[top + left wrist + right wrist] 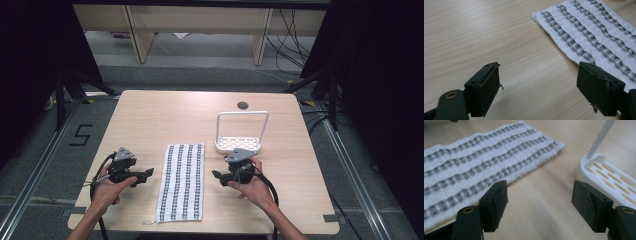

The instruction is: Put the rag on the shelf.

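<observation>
Nearest the person, in the high view, the left hand [106,191] comes in at about 7 o'clock on the wooden table [165,110] and holds the left gripper [145,174], which points toward 3 o'clock at the striped cloth [182,181]. The right hand [252,187] comes in at about 5 o'clock and holds the right gripper [216,175], which points toward 9 o'clock at the same cloth. Both grippers sit just beside the cloth, one on each long side, neither touching it. In the left gripper view the left gripper [537,87] has its jaws spread wide with bare table between them, and the cloth [594,32] runs off toward 1 o'clock, its edge passing just behind the right-hand jaw. In the right gripper view the right gripper [539,205] also stands wide and empty, with the cloth [481,167] stretching toward 10 o'clock and the white slotted rack [604,180] at 3 o'clock. The cloth lies flat at the table's near middle, long axis running from 6 to 12 o'clock. Farther back, at about 1 o'clock, the rack [239,144] stands with its tall hoop handle upright, just beyond the right gripper. A small dark hole [242,105] sits near the table's far edge.
</observation>
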The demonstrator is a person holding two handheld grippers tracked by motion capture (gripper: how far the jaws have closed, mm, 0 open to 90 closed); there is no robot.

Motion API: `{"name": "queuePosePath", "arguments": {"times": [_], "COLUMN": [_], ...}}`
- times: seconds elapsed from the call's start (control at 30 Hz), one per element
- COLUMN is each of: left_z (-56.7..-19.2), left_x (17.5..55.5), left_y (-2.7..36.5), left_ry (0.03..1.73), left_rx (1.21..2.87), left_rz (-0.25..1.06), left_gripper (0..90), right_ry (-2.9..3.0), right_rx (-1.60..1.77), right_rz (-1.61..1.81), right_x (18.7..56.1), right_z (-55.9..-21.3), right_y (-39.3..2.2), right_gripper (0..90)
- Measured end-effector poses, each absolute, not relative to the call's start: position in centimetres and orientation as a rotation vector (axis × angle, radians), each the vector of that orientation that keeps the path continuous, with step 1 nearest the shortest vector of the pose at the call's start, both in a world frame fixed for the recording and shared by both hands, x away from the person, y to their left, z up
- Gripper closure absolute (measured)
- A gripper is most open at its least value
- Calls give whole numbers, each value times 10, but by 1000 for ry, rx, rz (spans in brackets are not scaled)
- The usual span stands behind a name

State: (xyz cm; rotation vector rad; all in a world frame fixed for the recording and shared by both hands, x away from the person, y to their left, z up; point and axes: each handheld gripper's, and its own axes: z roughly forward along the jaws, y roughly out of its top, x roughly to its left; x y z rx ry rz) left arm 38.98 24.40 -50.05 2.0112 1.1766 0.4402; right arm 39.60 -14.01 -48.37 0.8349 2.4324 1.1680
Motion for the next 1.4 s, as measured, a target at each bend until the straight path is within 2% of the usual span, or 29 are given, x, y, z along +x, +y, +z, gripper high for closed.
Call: {"name": "queuePosePath", "arguments": {"times": [0.47, 1.1, 1.4], "left_z": [-491, -492, -495], "left_x": [423, 465, 482], "left_y": [234, 200, 185], "left_ry": [1166, 1131, 1120], "left_rx": [2056, 2129, 2158], "left_rz": [424, 450, 429], "left_gripper": [246, 320, 346], "right_ry": [2409, 2423, 2401], "right_rx": [878, 873, 945], "right_rz": [1189, 1040, 1028], "right_x": [443, 461, 466], "right_z": [-476, -496, -501], "right_y": [-103, -58, -55], "right_gripper": [364, 413, 421]}}
